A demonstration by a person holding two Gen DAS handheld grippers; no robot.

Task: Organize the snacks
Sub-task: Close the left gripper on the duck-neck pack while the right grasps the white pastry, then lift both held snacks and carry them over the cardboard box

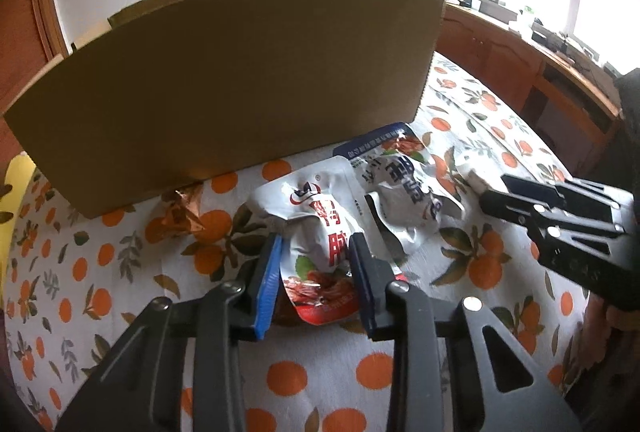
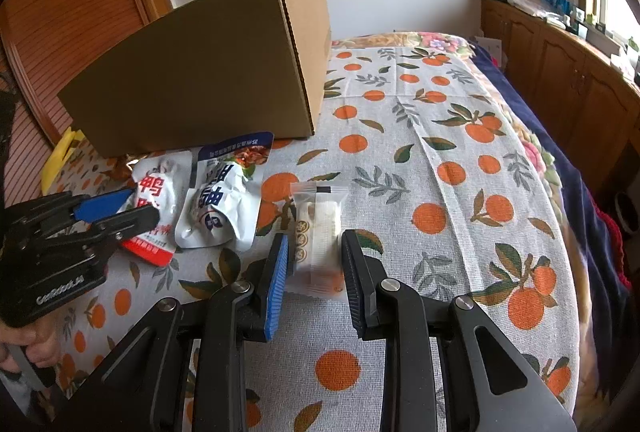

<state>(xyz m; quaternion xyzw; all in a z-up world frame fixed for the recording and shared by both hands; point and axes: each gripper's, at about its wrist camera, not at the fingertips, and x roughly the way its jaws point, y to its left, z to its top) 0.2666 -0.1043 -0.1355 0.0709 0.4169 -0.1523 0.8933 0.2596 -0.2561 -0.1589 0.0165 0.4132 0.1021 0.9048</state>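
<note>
Snack packet (image 1: 316, 252) between downward-tilted left tool (image 1: 316, 272) pads.

Home bedroom: bed (image 2: 460, 136), wooden cabinets (image 2: 560, 72).

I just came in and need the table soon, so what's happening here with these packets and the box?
A person is sorting snacks on the orange-print tablecloth, with a claw in each hand. The left claw is closed on a white and red snack pouch. The right claw grips a small clear-wrapped pastry. A second white pouch lies beside them, and a small brown wrapper sits by the cardboard box. The snacks in view are all outside the box.
</note>
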